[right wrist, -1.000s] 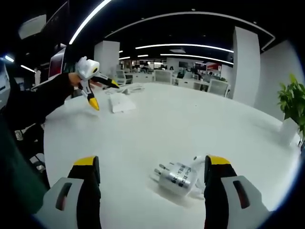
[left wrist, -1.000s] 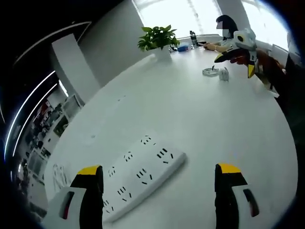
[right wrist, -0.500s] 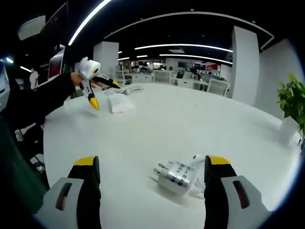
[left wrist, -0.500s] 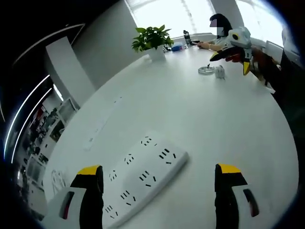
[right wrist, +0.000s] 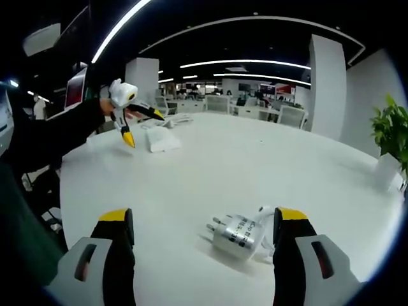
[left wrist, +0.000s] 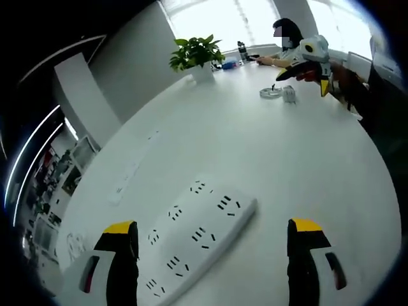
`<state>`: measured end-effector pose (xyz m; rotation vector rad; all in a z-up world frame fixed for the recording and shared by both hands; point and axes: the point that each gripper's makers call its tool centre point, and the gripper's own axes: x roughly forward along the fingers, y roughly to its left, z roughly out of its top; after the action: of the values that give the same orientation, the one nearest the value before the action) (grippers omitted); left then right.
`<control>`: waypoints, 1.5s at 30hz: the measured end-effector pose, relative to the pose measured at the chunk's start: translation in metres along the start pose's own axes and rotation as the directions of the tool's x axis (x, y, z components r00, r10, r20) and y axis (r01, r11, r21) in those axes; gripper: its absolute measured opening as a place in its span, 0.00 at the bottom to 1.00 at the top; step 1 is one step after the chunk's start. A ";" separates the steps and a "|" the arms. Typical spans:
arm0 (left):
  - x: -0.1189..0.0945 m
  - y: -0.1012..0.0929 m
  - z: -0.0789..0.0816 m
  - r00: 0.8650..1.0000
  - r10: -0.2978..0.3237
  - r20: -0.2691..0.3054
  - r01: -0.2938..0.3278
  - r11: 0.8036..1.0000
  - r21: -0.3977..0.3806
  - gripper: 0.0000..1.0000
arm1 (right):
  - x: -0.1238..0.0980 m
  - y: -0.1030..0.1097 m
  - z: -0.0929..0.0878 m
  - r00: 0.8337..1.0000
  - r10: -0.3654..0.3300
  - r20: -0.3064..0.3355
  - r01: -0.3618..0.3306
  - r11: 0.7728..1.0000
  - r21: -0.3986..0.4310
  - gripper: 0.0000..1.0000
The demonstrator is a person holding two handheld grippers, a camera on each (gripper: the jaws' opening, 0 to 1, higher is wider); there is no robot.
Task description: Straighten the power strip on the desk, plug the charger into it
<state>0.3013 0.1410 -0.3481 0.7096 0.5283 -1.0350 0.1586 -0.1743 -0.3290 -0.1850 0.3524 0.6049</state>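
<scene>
Over the last second the left tongs (left wrist: 212,245), open and empty, have edged forward over the skewed strip (left wrist: 194,239), while the right tongs (right wrist: 204,239), open, stay straddling the charger (right wrist: 239,234): neither grasp begun.

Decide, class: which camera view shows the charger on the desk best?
The right gripper view. There the charger lies close on the desk, between the open right gripper's jaws, its prongs and label visible. The left gripper view shows it far off as a small white block beside its coiled cable, below the right gripper.
</scene>
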 end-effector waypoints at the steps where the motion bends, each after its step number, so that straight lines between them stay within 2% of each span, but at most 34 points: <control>1: 0.000 0.001 -0.001 1.000 0.002 -0.005 -0.002 1.000 0.001 0.99 | 0.000 -0.001 0.000 1.000 -0.002 -0.001 0.002 1.000 0.001 0.90; 13: -0.006 0.012 0.004 1.000 0.008 0.005 -0.009 1.000 0.006 0.99 | 0.001 -0.004 -0.003 1.000 -0.009 -0.009 0.009 1.000 0.002 0.89; 21: -0.007 0.016 0.004 1.000 -0.015 0.003 0.015 1.000 0.017 0.99 | 0.003 -0.003 -0.003 1.000 -0.005 -0.010 0.005 1.000 0.006 0.89; 25: -0.006 0.017 0.007 1.000 -0.025 0.010 0.025 0.999 0.020 0.99 | 0.002 0.001 0.002 1.000 0.017 0.018 -0.017 1.000 0.023 0.89; 34: -0.003 0.016 0.001 0.997 -0.055 -0.048 0.059 0.996 0.065 0.99 | 0.002 0.002 0.004 0.999 0.029 0.035 -0.031 0.999 0.040 0.88; 45: -0.003 0.020 -0.002 0.994 -0.085 -0.070 0.090 0.993 0.075 0.99 | 0.003 0.001 0.003 0.999 0.031 0.039 -0.032 0.998 0.048 0.87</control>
<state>0.3180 0.1503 -0.3418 0.7981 0.5836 -1.1215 0.1616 -0.1709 -0.3274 -0.1212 0.3329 0.6296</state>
